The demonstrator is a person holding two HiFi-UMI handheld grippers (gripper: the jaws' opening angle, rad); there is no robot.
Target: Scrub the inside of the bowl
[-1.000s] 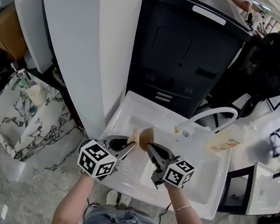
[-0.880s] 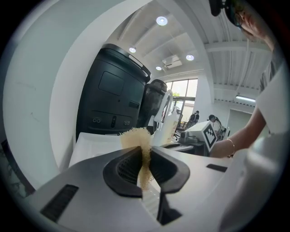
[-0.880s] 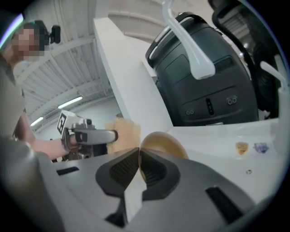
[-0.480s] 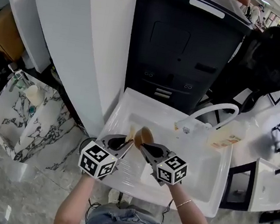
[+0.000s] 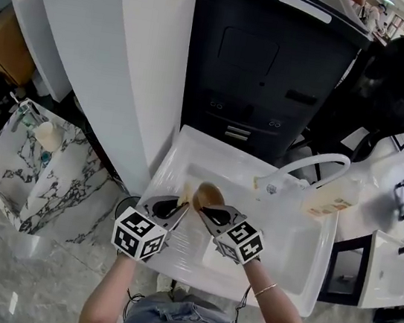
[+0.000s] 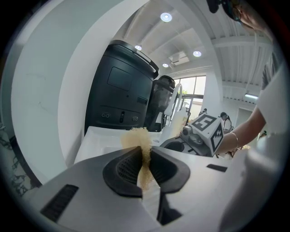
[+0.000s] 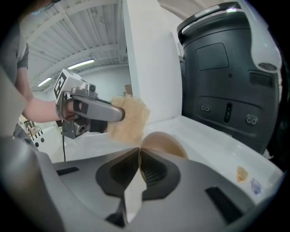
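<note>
Two handheld grippers meet above a glossy white moulded sink (image 5: 297, 258), probably so any drips fall into the basin. The right gripper (image 7: 139, 158) is pinched on the thin rim of a smooth, rounded tan bowl (image 7: 165, 142), apparently steadying it for the left gripper (image 6: 144, 156) — clamped on a coarse, fibrous scrub pad (image 6: 136, 138) just beside the bowl.
</note>
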